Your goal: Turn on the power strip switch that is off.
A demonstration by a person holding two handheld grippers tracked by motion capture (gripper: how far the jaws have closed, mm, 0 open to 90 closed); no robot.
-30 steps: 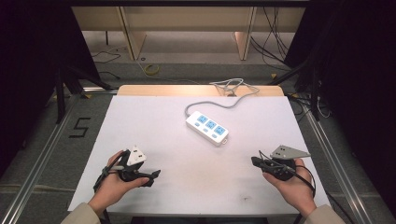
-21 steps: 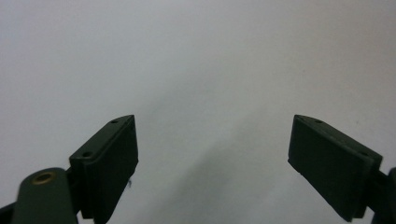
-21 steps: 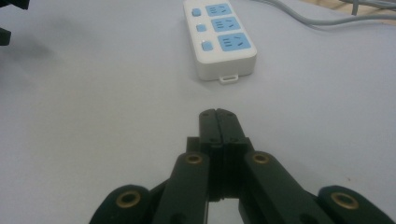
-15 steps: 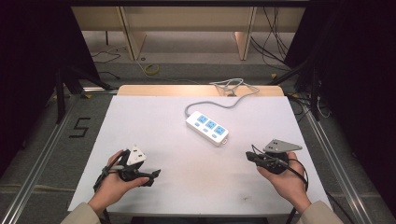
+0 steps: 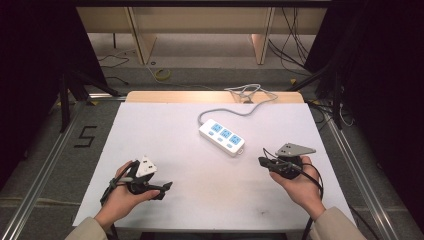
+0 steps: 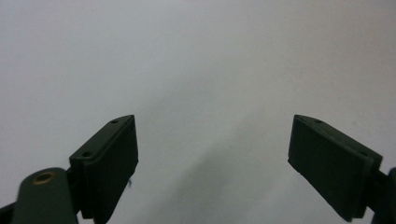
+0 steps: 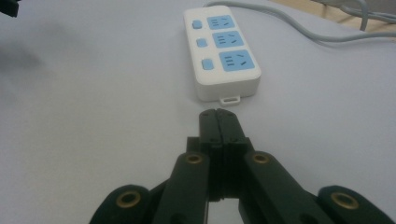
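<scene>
A white power strip (image 5: 222,136) with three blue sockets lies a little right of the table's middle; its grey cable (image 5: 235,111) runs off the far edge. In the right gripper view the power strip (image 7: 220,50) lies just ahead of my right gripper (image 7: 218,114), whose jaws are pressed together with nothing between them. From above, the right gripper (image 5: 261,161) sits at the table's right, pointing left toward the strip's near end. My left gripper (image 5: 168,186) rests near the front left, jaws spread wide. In the left gripper view the left gripper (image 6: 212,140) faces bare white table.
The white table top (image 5: 165,130) has a wooden strip along its far edge (image 5: 175,96). Loose cables (image 5: 247,91) lie at the back. A metal frame rail (image 5: 350,165) runs along the right side, and dark floor surrounds the table.
My right gripper has slid left and a little farther up the table, toward the power strip. The left gripper has stayed where it was.
</scene>
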